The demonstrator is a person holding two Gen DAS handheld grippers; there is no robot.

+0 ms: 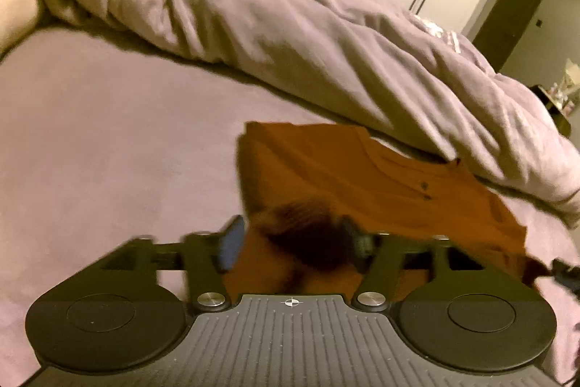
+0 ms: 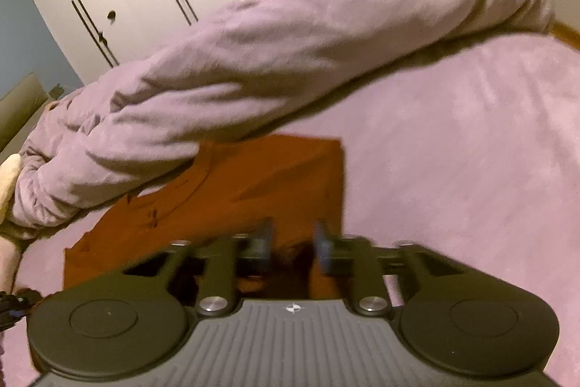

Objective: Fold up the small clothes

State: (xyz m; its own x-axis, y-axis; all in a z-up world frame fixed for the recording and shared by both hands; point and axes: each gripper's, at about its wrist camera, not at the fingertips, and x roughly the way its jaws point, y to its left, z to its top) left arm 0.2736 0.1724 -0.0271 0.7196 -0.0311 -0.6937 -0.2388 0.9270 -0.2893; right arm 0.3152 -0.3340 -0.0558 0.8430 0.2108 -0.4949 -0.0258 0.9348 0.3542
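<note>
I see both tongs released over the orange shirt, nothing pinched: my left gripper gapes wide at lower centre, my right gripper less so. The shirt lies just ahead of both, long axis running between the 2, its far edge tucked against the lilac duvet. Bare bed sheet at the outer sides leaves room.

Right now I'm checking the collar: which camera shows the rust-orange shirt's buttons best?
The left wrist view: the rust-orange shirt lies open there, its two buttons distinct. The right wrist view blurs them near the bunched lilac duvet.
</note>
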